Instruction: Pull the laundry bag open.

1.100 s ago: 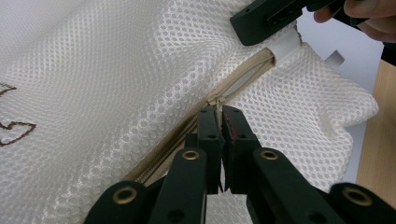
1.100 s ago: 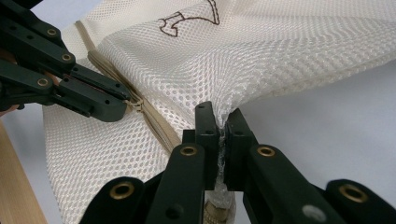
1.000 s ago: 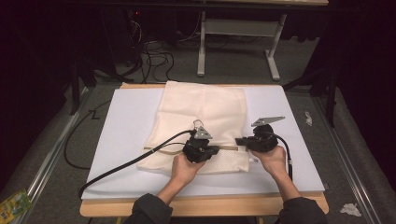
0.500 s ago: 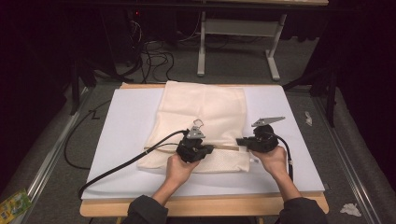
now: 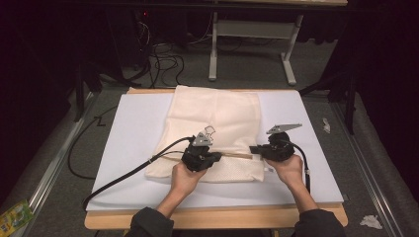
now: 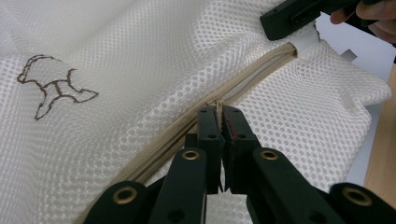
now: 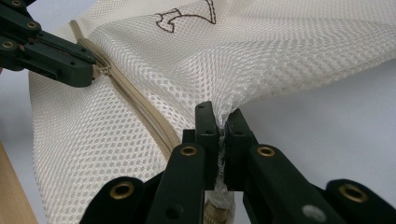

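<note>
A: Bag (image 5: pixel 217 123), mesh, lies flat on white sheet (image 5: pixel 133 143) on desk (image 5: pixel 212 217), zip (image 6: pixel 243 84) running across its near part. Which step is it?

B: Looks like working the zip. Left gripper (image 6: pixel 219 114) has fingers (image 6: pixel 208 123) clamped on the zip pull, about mid-track. Right gripper (image 7: pixel 219 123) has fingers (image 7: pixel 236 128) pinched on mesh at the bag's right end, right by the zip end, acting as anchor.

A: Opening or closing?

B: Can't tell. Teeth either side of the pull too fine to read. In high view, left gripper (image 5: pixel 200 155) and right gripper (image 5: pixel 272 148) sit apart w/ zip taut between them.

A: Next move needs?

B: Prob. left hand draws the pull along the track in a straight line, low to the cloth, while right keeps tension. If the anchor goes slack, mesh may bunch and jam the slider.
</note>
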A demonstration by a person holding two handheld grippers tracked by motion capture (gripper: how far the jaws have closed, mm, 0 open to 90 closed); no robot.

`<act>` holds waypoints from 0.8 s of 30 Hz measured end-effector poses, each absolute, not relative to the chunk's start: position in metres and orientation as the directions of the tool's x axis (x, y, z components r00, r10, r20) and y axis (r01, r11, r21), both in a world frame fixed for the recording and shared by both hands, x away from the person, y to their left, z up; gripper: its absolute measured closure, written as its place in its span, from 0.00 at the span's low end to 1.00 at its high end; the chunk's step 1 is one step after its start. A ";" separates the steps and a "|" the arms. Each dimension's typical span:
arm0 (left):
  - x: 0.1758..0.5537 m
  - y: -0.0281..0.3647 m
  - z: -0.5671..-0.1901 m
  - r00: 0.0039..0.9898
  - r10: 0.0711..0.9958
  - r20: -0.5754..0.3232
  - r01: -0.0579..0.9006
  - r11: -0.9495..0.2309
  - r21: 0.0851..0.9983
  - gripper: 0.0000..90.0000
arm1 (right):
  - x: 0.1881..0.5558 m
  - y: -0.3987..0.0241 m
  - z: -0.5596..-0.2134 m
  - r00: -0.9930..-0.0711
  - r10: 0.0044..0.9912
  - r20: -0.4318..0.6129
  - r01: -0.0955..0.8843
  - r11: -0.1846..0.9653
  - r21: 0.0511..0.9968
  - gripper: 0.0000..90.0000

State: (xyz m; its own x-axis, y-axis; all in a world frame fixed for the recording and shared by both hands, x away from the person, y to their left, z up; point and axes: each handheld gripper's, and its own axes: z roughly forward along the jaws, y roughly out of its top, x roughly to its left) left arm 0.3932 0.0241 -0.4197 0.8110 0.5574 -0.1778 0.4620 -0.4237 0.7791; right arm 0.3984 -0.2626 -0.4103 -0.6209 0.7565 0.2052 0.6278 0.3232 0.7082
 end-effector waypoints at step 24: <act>0.389 0.052 -0.412 0.783 0.596 -0.177 0.473 -0.387 0.791 0.97 | 0.400 -0.263 -0.413 -0.624 0.751 0.216 0.626 0.314 0.714 0.98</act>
State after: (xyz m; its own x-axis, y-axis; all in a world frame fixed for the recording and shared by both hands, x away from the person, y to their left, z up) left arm 0.3890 0.0525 -0.4125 0.7835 0.5956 -0.1773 0.4734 -0.3872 0.7912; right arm 0.3998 -0.2625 -0.4130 -0.6239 0.7511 0.2159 0.6256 0.3144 0.7140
